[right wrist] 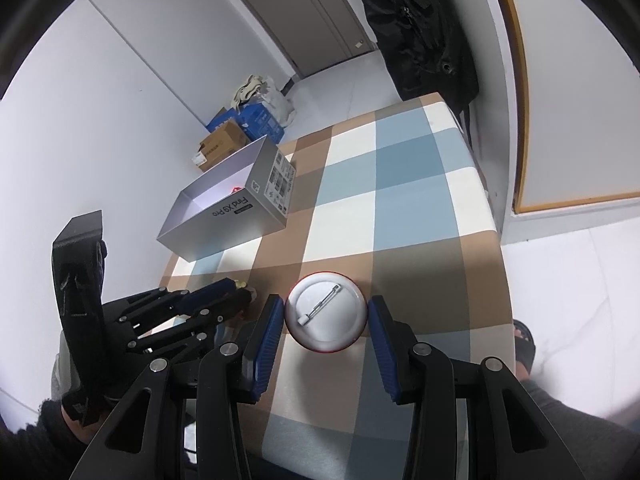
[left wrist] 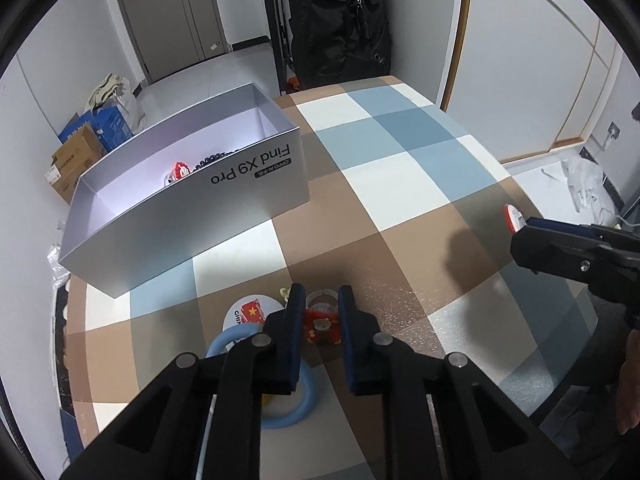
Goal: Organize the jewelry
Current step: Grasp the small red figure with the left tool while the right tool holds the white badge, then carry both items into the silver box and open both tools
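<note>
In the left wrist view my left gripper [left wrist: 321, 312] points down at the chequered table, and its blue pads press on a small red charm with a clear ring [left wrist: 320, 328]. Beside it lie a white flag badge [left wrist: 246, 312] and a light-blue ring [left wrist: 298, 400], partly hidden by the fingers. My right gripper [right wrist: 326, 316] is shut on a round white pin badge [right wrist: 326, 312] with its pin side facing the camera, held above the cloth. The silver open box [left wrist: 240, 192] stands at the table's left, holding a red charm [left wrist: 180, 170] and dark beads [left wrist: 212, 160].
The table [right wrist: 400, 208] has a brown, blue and white checked cover. Cardboard boxes [right wrist: 224, 144] and a bag sit on the floor by the far wall. A black coat [left wrist: 340, 20] hangs beyond the table's far end. A sandalled foot [right wrist: 524, 344] stands at the right.
</note>
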Available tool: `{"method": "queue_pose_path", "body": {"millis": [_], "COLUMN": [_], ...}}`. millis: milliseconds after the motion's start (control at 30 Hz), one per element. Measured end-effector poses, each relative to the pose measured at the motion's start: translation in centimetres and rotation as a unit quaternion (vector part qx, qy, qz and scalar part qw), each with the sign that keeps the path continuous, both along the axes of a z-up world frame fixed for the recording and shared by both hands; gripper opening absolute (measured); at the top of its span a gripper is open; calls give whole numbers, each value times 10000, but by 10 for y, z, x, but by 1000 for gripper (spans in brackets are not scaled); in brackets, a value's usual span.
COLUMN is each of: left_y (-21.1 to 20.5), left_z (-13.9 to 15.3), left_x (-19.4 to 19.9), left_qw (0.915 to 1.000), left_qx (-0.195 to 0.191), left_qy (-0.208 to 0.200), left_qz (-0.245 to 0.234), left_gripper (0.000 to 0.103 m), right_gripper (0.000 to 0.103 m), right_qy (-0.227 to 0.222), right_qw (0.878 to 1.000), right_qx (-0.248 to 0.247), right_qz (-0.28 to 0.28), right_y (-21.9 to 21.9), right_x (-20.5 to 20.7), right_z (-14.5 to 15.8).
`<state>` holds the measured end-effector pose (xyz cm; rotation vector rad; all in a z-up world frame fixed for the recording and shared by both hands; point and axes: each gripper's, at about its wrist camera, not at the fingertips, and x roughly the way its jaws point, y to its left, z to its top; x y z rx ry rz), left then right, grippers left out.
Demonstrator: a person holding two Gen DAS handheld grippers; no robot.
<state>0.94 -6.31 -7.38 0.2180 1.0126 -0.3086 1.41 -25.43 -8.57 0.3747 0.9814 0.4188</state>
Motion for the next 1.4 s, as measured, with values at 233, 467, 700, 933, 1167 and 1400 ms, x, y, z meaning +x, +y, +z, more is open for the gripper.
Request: {"method": "queue_pose_path", "body": {"millis": [233, 467, 700, 933, 1167, 1400], "left_y": [7, 20, 38, 65, 89, 106], "left_z": [8, 21, 46, 55, 64, 60], "left_x": [6, 14, 17, 32, 52, 75], "left_qw": [9981, 9920, 9858, 9740, 9633, 9583], "left_qx": [-573, -1208, -1599, -2048, -2420, -2528], "left_qy": [212, 239, -129, -279, -331, -304], "left_qz": [78, 281, 488, 923, 1116, 1295], "left_gripper": [11, 11, 11, 11, 11, 11], "right_gripper": [42, 42, 42, 42, 42, 42], "right_qy": [-55, -125, -166, -477, -644, -790], "right_qw": [10000, 9999, 9997, 9980, 9952, 9914], "right_qx": [8, -59, -96, -127, -125, -132], "right_qz": [-23, 47, 115, 400, 722, 1033], "right_y": [0, 11, 26, 53, 87, 112], "right_x": [0, 0, 7, 24, 50, 84], "right_z": [3, 6, 13, 42, 62, 70]}}
